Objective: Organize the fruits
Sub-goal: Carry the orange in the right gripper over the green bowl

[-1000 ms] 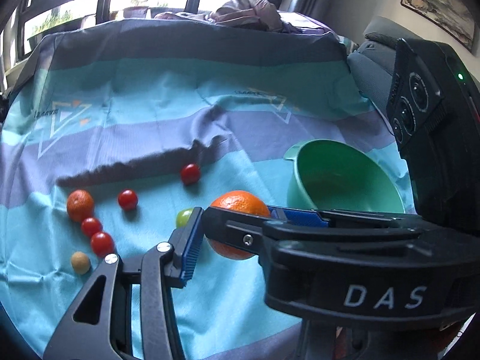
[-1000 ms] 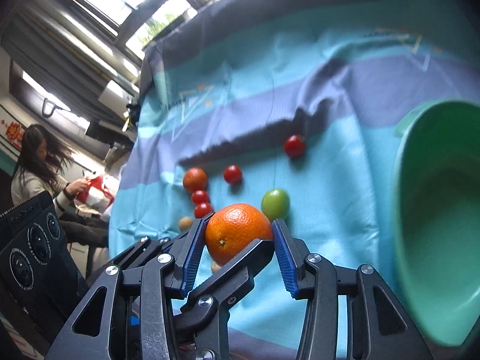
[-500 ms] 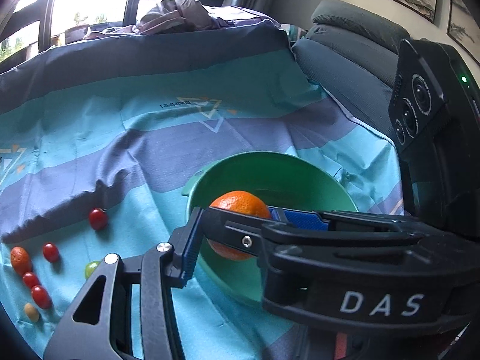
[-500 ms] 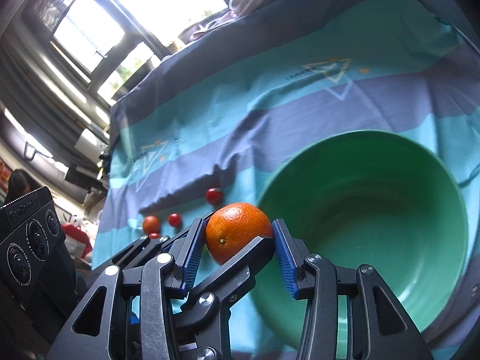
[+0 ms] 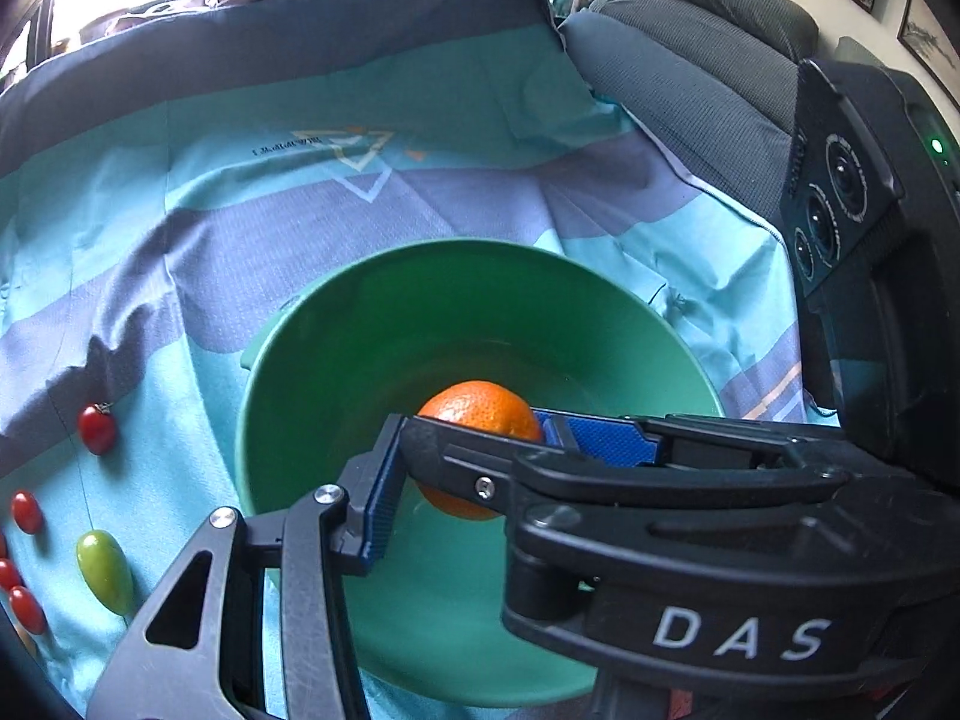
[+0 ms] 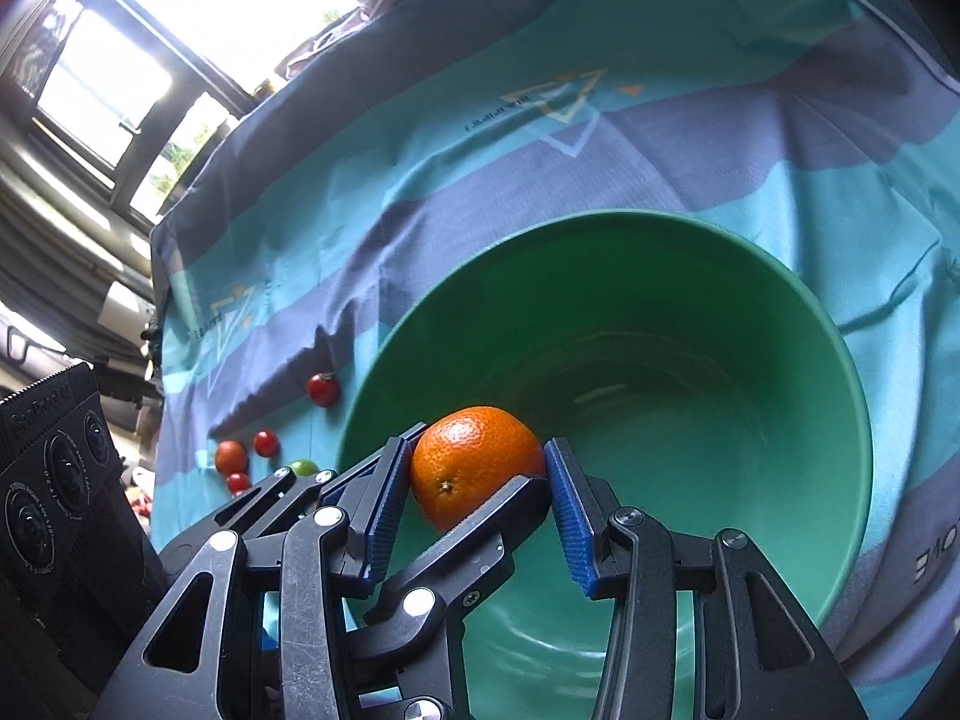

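Orange [image 6: 477, 462] stem dimple faces camera, over green bowl [image 6: 708, 252].

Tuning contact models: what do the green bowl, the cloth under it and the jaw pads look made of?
Green bowl: likely plastic, smooth semi-gloss, soft highlights inside. Cloth: woven fabric, matte, creased and printed. Pads: blue, ribbed, probably rubber or soft plastic; can't confirm.
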{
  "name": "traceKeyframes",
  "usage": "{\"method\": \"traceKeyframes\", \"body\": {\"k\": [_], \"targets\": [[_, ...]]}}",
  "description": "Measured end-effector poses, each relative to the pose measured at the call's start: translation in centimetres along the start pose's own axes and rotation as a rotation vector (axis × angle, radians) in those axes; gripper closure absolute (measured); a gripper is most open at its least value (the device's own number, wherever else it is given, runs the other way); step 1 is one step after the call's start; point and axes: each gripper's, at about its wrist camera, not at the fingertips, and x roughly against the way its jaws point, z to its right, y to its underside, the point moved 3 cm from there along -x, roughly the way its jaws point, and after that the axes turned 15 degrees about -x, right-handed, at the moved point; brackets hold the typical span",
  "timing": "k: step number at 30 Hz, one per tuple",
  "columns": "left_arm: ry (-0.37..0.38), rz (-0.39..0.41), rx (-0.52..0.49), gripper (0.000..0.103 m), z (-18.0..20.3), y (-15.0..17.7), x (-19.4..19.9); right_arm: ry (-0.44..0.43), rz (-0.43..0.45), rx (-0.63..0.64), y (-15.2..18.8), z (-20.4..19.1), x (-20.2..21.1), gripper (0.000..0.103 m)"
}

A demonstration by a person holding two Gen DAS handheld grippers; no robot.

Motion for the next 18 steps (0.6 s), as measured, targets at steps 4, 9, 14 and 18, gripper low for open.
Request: {"method": "traceKeyframes", "body": {"k": [4,9,14,18], "targets": [[0.000,-0.035,0.008,0.058,-0.1,0.1,-0.8,0.016,-0.017,0.001,-0.1,0.4,-0.5,0.055],[-0.021,-0.064,0.018,0.058,-0.3,0.4,-1.4,0.030,-0.036,0.001,-0.2,0.5,-1.2,0.054],[-0.047,-0.094,0.044,0.057,-0.7,0.6,-1.6,0.033,-0.042,0.007,-0.2,0.4,-1.7,0.054],[-0.102,-0.112,0.035,0.055,-0.9,0.8,-1.6,0.061,-0.007,0.007,-0.3,0.5,-1.5,0.054]]}}
